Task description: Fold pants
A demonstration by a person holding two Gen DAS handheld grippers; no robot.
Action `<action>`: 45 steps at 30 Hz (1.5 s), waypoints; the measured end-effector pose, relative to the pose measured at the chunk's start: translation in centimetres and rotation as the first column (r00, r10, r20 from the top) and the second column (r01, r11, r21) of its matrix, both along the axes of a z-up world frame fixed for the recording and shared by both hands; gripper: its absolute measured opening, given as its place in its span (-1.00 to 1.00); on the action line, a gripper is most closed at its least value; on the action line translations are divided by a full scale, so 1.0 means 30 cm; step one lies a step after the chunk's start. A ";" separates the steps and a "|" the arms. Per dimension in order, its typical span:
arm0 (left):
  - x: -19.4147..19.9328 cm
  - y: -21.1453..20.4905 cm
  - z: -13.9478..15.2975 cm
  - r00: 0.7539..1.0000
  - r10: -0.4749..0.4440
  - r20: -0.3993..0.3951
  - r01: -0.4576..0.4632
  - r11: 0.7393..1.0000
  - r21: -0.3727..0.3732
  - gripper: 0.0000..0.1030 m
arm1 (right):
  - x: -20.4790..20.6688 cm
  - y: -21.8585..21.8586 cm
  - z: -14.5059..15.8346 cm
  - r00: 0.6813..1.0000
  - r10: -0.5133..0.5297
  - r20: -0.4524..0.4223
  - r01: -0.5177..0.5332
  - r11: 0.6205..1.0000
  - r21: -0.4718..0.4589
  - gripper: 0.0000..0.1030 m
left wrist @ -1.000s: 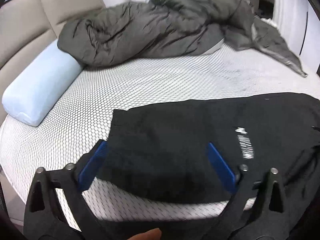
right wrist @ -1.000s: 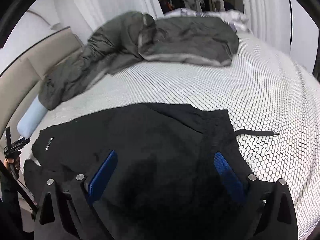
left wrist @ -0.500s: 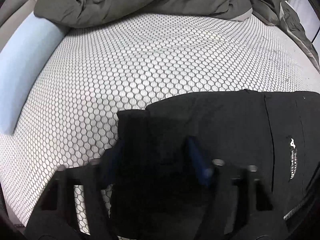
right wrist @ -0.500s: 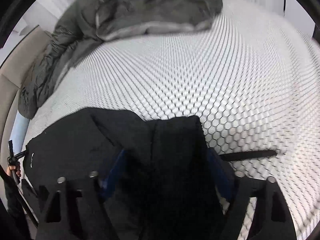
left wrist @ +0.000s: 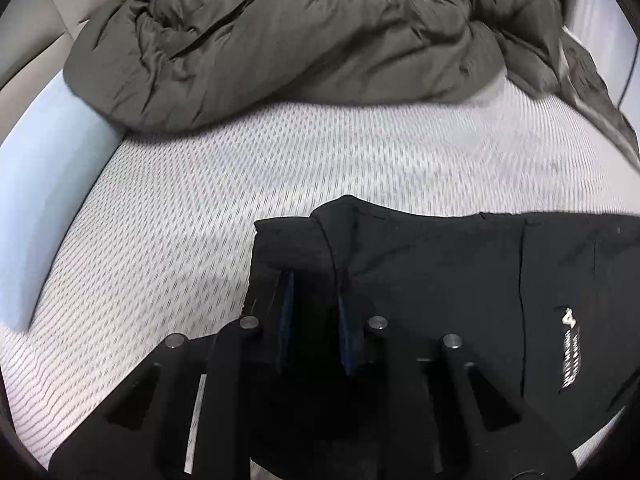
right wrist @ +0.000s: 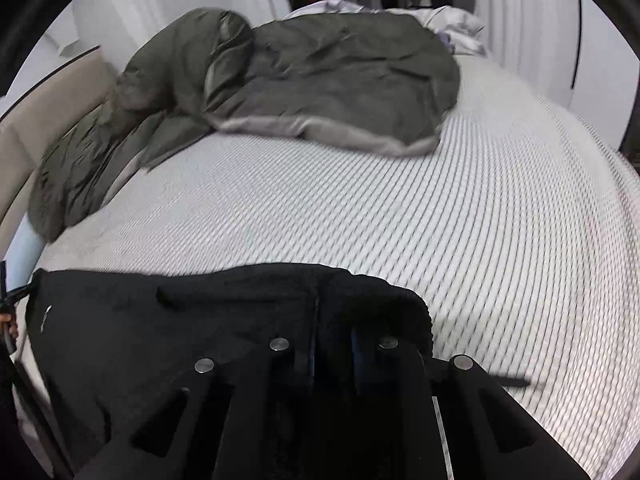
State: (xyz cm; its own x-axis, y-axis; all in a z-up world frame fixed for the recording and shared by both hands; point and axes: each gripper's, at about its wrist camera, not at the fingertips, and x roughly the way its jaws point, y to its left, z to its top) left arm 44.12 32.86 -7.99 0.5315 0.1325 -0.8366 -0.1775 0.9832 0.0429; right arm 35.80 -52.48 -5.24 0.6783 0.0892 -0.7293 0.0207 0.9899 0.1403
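Note:
Black pants (left wrist: 440,280) lie flat on the bed, a white logo (left wrist: 570,320) printed on them at the right. My left gripper (left wrist: 314,284) is over their left end. Its jaws are closing and the blue pads pinch a raised fold of black cloth. The right wrist view shows the same pants (right wrist: 160,340) across the lower left. My right gripper (right wrist: 332,332) sits at their right end, jaws closing, with black cloth bunched between the pads. A black drawstring (right wrist: 508,382) trails out to the right on the sheet.
A crumpled grey duvet (left wrist: 300,40) fills the far side of the bed, also the duvet (right wrist: 320,80) beyond the right gripper. A pale blue pillow (left wrist: 40,200) lies against the beige headboard (left wrist: 32,20). Patterned white sheet (left wrist: 200,200) stretches between pants and duvet.
Both grippers went from wide open above the pants to nearly closed on the cloth. Each moved forward and down to an end of the pants, and the cloth there has bunched up.

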 end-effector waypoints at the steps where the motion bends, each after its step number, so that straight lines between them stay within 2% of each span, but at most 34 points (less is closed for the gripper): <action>1: 0.037 -0.001 -0.001 1.000 0.011 0.008 -0.011 1.000 -0.011 -0.67 | 0.031 -0.007 0.005 1.000 -0.017 0.006 0.017 1.000 -0.005 -0.78; 3: 0.086 0.008 0.004 0.998 0.053 0.014 -0.053 0.998 -0.038 -0.55 | 0.109 -0.021 -0.001 0.997 -0.070 -0.011 0.070 0.997 -0.016 -0.77; 5: 0.112 0.006 -0.009 0.996 0.085 -0.012 -0.085 0.996 -0.030 -0.45 | 0.151 -0.023 -0.012 0.994 -0.096 -0.053 0.096 0.995 -0.017 -0.65; 6: 0.106 0.004 0.001 0.996 0.087 -0.006 -0.087 0.995 -0.039 -0.41 | 0.166 -0.024 -0.020 0.991 -0.093 -0.095 0.094 0.996 0.007 -0.53; 8: 0.043 0.010 0.043 0.997 0.074 0.036 -0.070 0.993 -0.095 -0.20 | 0.130 -0.039 0.002 0.989 -0.103 -0.108 0.107 0.994 0.030 -0.22; 10: -0.058 0.016 0.098 0.996 0.063 0.063 -0.055 0.992 -0.110 0.59 | 0.038 -0.046 0.061 0.995 -0.086 -0.043 0.089 0.995 0.055 0.54; 11: -0.150 0.018 0.138 0.993 0.065 0.093 -0.057 0.995 -0.087 0.82 | -0.053 -0.053 0.111 0.996 -0.083 0.015 0.082 0.994 0.065 0.68; 13: -0.286 0.018 0.188 0.990 0.062 0.128 -0.055 0.997 -0.056 0.98 | -0.172 -0.043 0.172 0.993 -0.084 0.082 0.079 0.995 0.065 0.88; 16: -0.553 0.020 0.231 0.987 0.078 0.140 -0.075 0.997 -0.027 0.97 | -0.424 -0.014 0.229 0.988 -0.068 0.142 0.057 0.995 0.076 0.96; 19: -0.774 0.033 0.214 0.989 0.079 0.124 -0.078 0.997 -0.013 0.97 | -0.607 0.039 0.227 0.982 -0.040 0.184 0.025 0.996 0.085 0.97; 22: -0.941 0.008 0.153 0.993 0.057 0.099 -0.048 0.994 -0.099 0.97 | -0.759 0.086 0.188 0.976 -0.040 0.213 0.012 0.991 0.130 0.97; 24: -1.000 -0.003 0.097 0.998 0.031 0.061 -0.022 0.989 -0.145 0.88 | -0.822 0.112 0.145 0.978 -0.038 0.207 0.007 0.989 0.147 0.97; 25: -1.001 -0.014 0.074 0.999 0.024 0.043 -0.017 0.989 -0.149 0.66 | -0.855 0.114 0.128 0.978 -0.037 0.203 0.006 0.989 0.151 0.97; 26: -1.001 -0.025 0.044 1.000 0.017 0.017 -0.014 0.988 -0.153 0.25 | -0.869 0.131 0.102 0.981 -0.030 0.193 -0.001 0.987 0.160 0.97; 28: -0.988 -0.040 0.008 1.000 0.008 -0.008 -0.009 0.986 -0.165 -0.25 | -0.885 0.149 0.066 0.984 -0.029 0.176 -0.003 0.984 0.178 0.97; 30: -0.971 -0.062 0.010 1.000 -0.002 0.019 0.004 0.991 -0.133 -0.39 | -0.891 0.154 0.035 0.988 -0.037 0.151 0.008 0.982 0.191 0.97; 34: -0.910 -0.064 0.102 0.996 0.009 0.093 0.002 0.993 -0.115 -0.44 | -0.911 0.146 0.019 0.989 -0.065 0.135 0.036 0.978 0.207 0.97; 37: -0.805 -0.038 0.189 0.989 0.024 0.147 -0.006 0.992 -0.123 -0.44 | -0.930 0.130 0.034 0.987 -0.076 0.142 0.047 0.979 0.200 0.97; 40: -0.648 -0.009 0.196 0.991 0.049 0.124 -0.040 0.997 -0.072 -0.38 | -0.936 0.102 0.050 0.984 -0.101 0.149 0.070 0.976 0.204 0.97; 41: -0.606 0.006 0.174 0.994 0.063 0.085 -0.059 0.997 -0.053 -0.35 | -0.931 0.092 0.054 0.983 -0.108 0.146 0.076 0.975 0.209 0.97; 42: -0.564 0.012 0.134 0.997 0.078 0.008 -0.077 0.995 -0.056 -0.35 | -0.934 0.082 0.050 0.983 -0.120 0.142 0.089 0.973 0.211 0.97; 43: -0.540 0.012 0.121 0.996 0.084 -0.020 -0.085 0.994 -0.067 -0.35 | -0.931 0.071 0.049 0.982 -0.126 0.138 0.094 0.972 0.213 0.97; 45: -0.559 0.006 0.111 0.996 0.090 -0.007 -0.090 0.992 -0.086 -0.21 | -0.948 0.048 0.032 0.983 -0.140 0.120 0.110 0.969 0.223 0.97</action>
State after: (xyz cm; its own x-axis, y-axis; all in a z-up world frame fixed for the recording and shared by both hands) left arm 27.36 33.03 -4.66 0.5182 0.1073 -0.8485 -0.2656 0.9632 -0.0404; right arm 7.36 -51.05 -4.29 0.7841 0.1420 -0.6042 0.1088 0.9269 0.3591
